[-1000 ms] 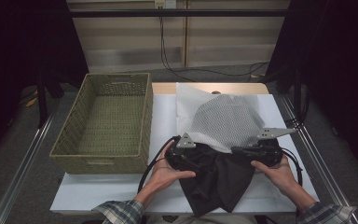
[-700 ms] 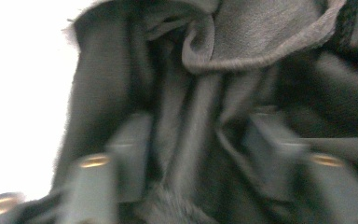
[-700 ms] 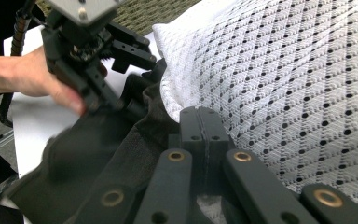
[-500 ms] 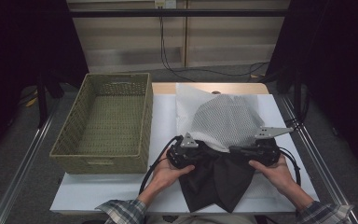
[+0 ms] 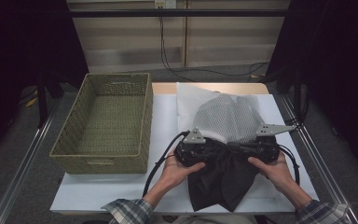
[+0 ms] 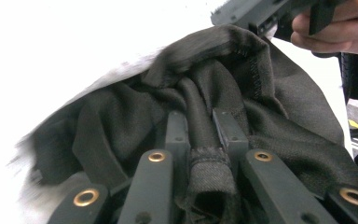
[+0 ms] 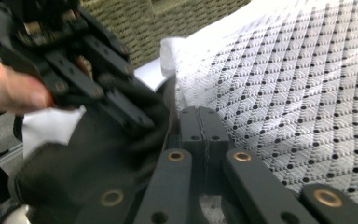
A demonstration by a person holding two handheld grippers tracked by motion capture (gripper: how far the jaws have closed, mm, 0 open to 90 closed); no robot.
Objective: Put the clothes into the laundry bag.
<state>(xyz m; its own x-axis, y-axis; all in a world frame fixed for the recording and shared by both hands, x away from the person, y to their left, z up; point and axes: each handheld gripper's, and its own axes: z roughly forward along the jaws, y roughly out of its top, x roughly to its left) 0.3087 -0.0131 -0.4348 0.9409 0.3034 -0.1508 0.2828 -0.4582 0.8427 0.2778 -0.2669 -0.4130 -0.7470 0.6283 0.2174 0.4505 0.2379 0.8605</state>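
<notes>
The black cloth (image 5: 221,179) lies at the near edge of the white table (image 5: 98,193), its loose bulk hanging toward the person and its top hem stretched left to right between the two claws. The left gripper (image 5: 204,151) has just been closing, and its jaws now pinch a rolled fold of the hem — in the left gripper view the fold (image 6: 205,140) sits squeezed between the pads. The right gripper (image 5: 248,150) is fully closed, its jaws meeting flat at the cloth's right-hand edge, apparently on a thin bit of it. So the cloth's long axis runs across the table between the hands, each equally near its own end. Just beyond lies the white dotted mesh fabric (image 5: 226,116), and far left the empty wicker basket (image 5: 103,126) — the left hand is nearer it.
</notes>
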